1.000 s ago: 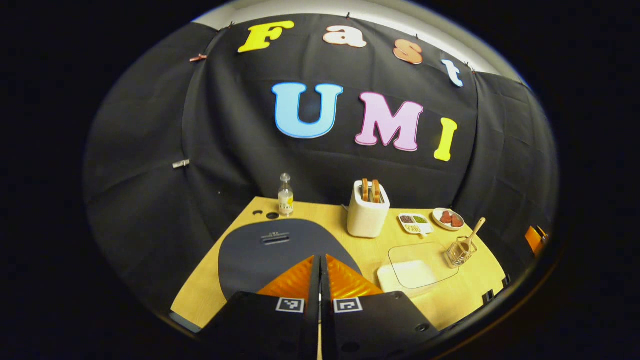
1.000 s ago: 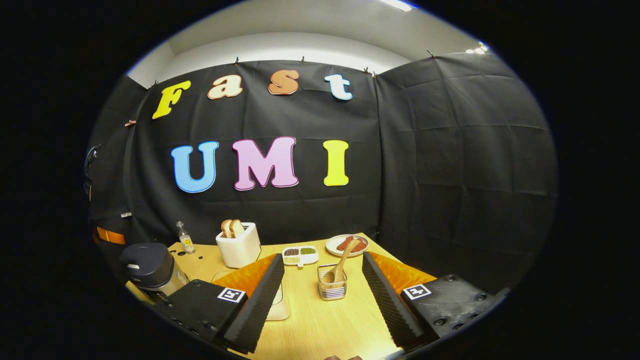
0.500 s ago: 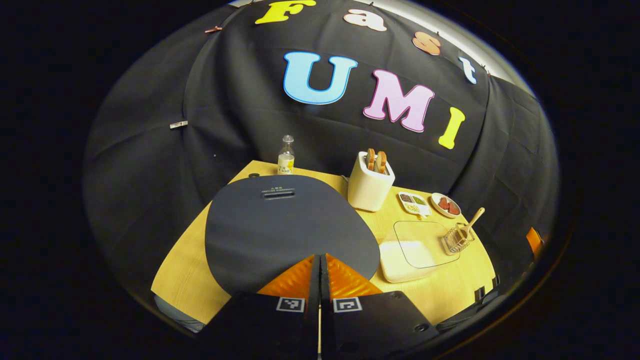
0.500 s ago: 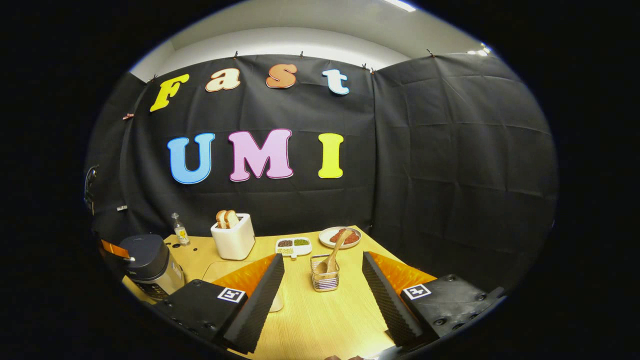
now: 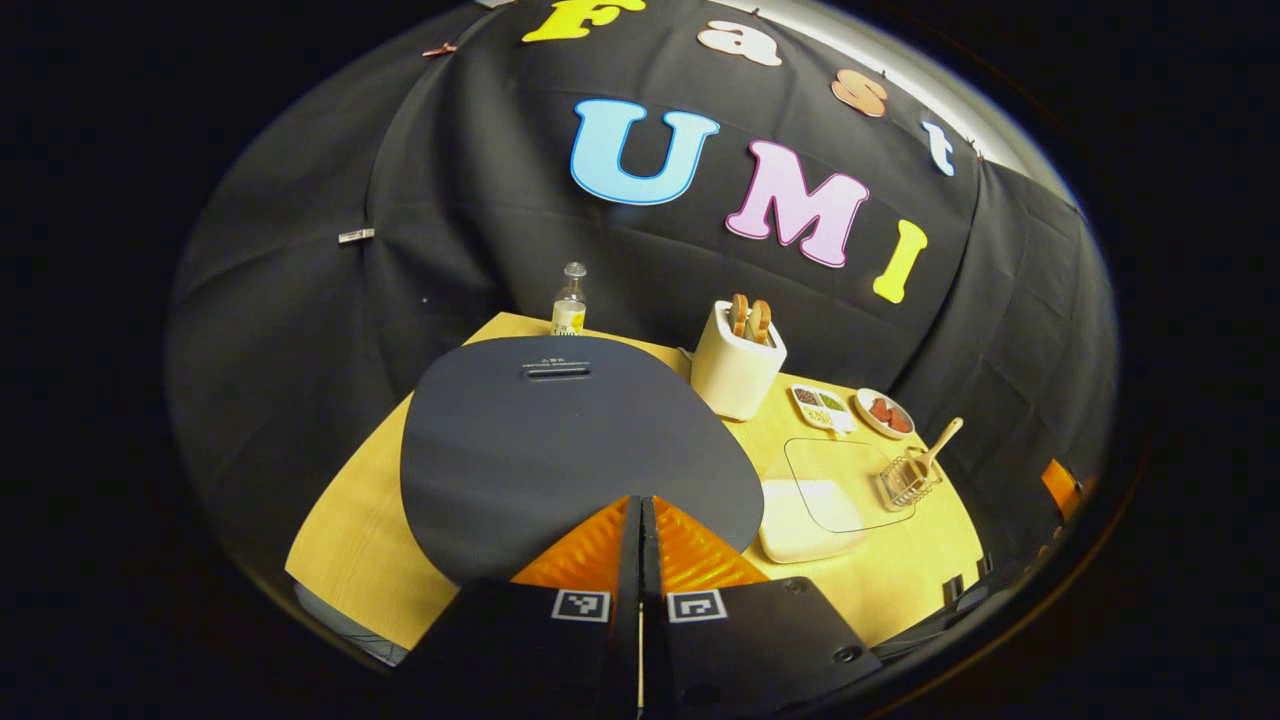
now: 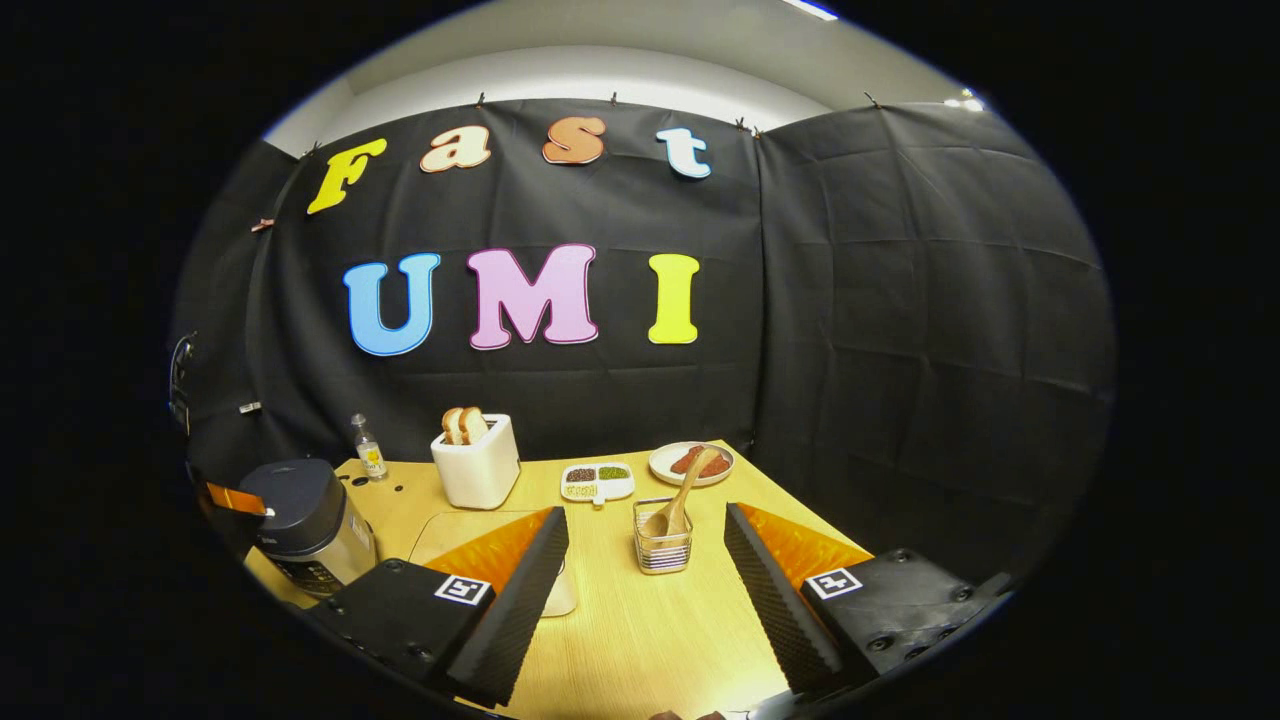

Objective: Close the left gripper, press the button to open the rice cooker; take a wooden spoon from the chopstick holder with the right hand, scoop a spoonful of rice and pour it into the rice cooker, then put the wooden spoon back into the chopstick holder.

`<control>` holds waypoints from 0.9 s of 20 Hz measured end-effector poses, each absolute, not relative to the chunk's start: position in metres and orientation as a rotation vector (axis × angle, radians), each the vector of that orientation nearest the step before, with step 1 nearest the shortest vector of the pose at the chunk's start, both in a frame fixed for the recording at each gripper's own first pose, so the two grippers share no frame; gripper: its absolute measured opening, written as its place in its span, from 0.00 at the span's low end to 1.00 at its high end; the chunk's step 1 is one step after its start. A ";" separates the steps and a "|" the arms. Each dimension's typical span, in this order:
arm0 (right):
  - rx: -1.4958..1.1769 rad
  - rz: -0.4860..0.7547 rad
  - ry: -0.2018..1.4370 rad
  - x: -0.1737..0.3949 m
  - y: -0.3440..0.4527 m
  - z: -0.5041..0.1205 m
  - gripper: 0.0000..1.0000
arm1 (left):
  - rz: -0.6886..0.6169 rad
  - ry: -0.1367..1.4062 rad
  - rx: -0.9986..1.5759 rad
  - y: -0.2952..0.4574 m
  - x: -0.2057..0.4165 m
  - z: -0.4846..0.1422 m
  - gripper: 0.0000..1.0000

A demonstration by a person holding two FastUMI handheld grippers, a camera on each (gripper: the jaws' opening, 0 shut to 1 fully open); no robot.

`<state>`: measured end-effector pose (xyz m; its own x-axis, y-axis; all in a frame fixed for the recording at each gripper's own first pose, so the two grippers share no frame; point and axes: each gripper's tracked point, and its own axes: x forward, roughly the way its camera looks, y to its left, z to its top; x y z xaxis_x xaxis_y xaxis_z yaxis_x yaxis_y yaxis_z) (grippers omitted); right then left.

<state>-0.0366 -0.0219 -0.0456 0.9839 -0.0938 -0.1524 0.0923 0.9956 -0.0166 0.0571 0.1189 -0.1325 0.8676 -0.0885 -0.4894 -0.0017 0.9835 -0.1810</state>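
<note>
The dark-lidded rice cooker [image 5: 570, 440] stands shut right under my left gripper [image 5: 640, 505], which is shut with nothing between its fingers and hovers at the lid's near edge. In the right gripper view the rice cooker [image 6: 300, 510] is at the far left, with the left gripper [image 6: 235, 497] against its top edge. The wooden spoon [image 6: 685, 495] leans in the wire chopstick holder [image 6: 662, 548], just ahead of my open right gripper [image 6: 647, 515]. The rice container [image 5: 810, 505], under a clear lid, lies between the cooker and the holder [image 5: 905, 480].
A white toaster [image 5: 735, 365] with bread, a small bottle [image 5: 568, 305], a divided dish [image 5: 822, 405] and a plate [image 5: 884, 412] line the back of the wooden table [image 6: 640, 640]. Black cloth walls close the table's back and right side.
The left gripper has come in over the rice cooker, whose lid now looms larger and closer. The right gripper has drifted slightly and stays open before the holder.
</note>
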 end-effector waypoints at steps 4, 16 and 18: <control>-0.025 -0.076 0.158 -0.036 -0.019 -0.044 0.98 | -0.041 0.509 -0.157 0.118 0.058 -0.131 0.07; 0.020 -0.103 0.167 0.015 -0.053 -0.035 0.99 | 0.125 0.013 -0.036 0.117 0.056 0.038 0.07; 0.044 -0.102 0.176 0.031 -0.059 -0.037 0.98 | 0.121 0.053 -0.072 0.106 0.054 0.027 0.07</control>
